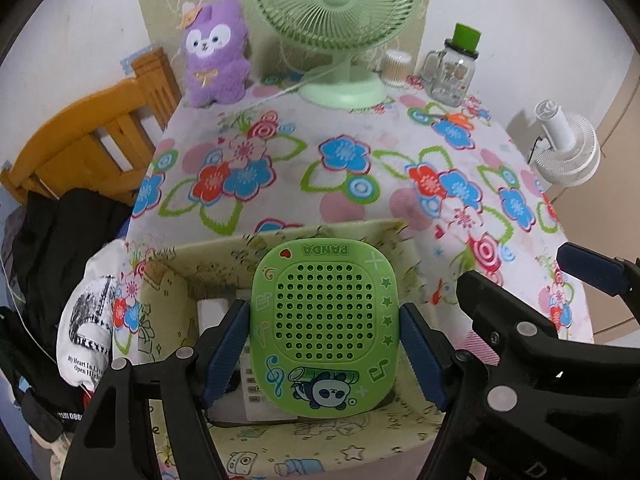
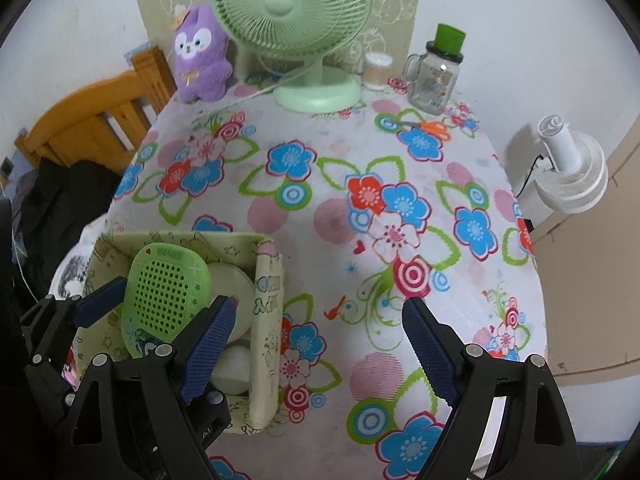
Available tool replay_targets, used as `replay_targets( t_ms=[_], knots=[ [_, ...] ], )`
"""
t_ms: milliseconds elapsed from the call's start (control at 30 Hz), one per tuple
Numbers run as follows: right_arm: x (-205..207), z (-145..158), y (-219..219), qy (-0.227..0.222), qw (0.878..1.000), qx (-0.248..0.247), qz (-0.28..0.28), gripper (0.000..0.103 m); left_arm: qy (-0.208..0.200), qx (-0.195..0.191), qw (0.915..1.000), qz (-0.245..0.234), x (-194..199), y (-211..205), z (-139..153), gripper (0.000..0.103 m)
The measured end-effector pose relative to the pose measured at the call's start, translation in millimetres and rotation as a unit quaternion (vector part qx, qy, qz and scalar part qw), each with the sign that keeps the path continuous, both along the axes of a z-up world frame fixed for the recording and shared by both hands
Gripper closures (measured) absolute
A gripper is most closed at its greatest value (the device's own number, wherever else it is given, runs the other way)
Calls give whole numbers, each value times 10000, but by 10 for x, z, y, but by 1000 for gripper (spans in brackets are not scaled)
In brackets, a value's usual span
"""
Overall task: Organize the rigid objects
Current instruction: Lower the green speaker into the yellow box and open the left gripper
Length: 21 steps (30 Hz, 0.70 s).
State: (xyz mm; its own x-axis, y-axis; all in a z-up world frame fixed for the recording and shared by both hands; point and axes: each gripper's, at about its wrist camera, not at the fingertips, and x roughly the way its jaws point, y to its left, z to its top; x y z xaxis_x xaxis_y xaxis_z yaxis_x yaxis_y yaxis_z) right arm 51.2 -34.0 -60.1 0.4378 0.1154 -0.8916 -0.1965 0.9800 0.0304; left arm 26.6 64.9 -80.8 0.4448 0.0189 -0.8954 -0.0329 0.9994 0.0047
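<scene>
My left gripper (image 1: 325,354) is shut on a green perforated panda case (image 1: 325,326), its blue pads against both sides, and holds it inside the open yellow fabric box (image 1: 208,268). White rigid items (image 1: 212,310) lie in the box beneath it. In the right wrist view the same green case (image 2: 164,300) shows in the box (image 2: 266,320), above round white objects (image 2: 234,280). My right gripper (image 2: 316,354) is open and empty over the floral tablecloth (image 2: 340,184), to the right of the box.
At the table's back stand a green desk fan (image 2: 296,32), a purple plush toy (image 2: 200,56), a cotton-swab tub (image 2: 376,66) and a glass mug jar with a green lid (image 2: 434,72). Orange scissors (image 2: 430,127) lie near the jar. A wooden chair (image 2: 92,120) stands left, a white fan (image 2: 572,172) right.
</scene>
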Motion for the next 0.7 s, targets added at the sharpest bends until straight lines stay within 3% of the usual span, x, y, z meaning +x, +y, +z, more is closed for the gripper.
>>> replay_targets(
  t_ms=[567, 700],
  knots=[
    [120, -358, 261, 528, 9978, -280, 289, 15, 442, -2, 9990, 21, 71, 173, -420, 25],
    [142, -375, 265, 579, 9974, -276, 330, 15, 509, 66, 9986, -94, 87, 150, -415, 13]
  ],
)
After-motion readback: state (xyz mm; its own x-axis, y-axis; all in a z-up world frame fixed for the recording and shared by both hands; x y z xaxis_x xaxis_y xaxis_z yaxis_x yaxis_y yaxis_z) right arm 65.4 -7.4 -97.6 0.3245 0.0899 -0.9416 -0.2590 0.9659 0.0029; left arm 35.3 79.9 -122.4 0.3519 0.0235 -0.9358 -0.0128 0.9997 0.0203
